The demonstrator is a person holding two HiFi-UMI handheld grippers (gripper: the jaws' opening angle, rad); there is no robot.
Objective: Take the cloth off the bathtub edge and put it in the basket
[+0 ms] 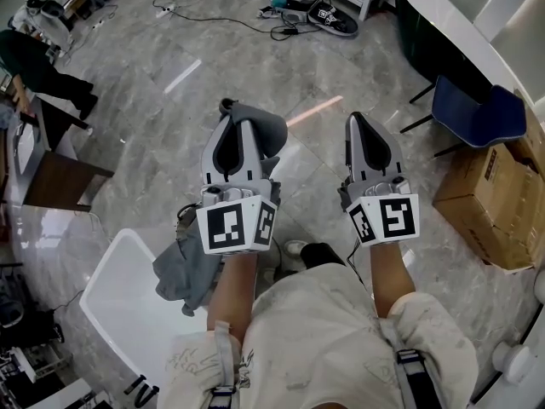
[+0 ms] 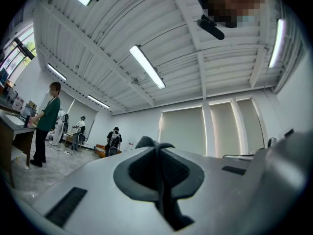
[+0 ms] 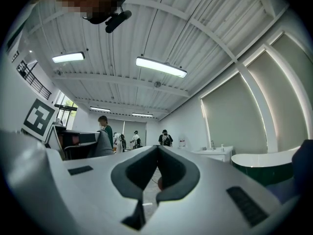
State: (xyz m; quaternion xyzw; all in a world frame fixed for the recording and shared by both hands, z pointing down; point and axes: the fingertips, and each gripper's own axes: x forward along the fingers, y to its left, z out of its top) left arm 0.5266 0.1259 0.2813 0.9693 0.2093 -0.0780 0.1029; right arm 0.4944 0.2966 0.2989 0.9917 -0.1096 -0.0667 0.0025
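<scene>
Two hand-held grippers clenched: left hand-held gripper (image 1: 232,116) pinches grey cloth (image 1: 266,133), slack hanging back beneath it; right hand-held gripper (image 1: 358,122) empty. White container (image 1: 119,301), likely basket, lies lower left, nearest left hand.

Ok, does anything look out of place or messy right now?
Only small things. The grey cloth is bunched unevenly in the left gripper's shut jaws, one fold over the tip, the rest trailing below the hand. Loose black cables and gear sprawl across the grey marble floor ahead. Nothing looks spilled or damaged.
</scene>
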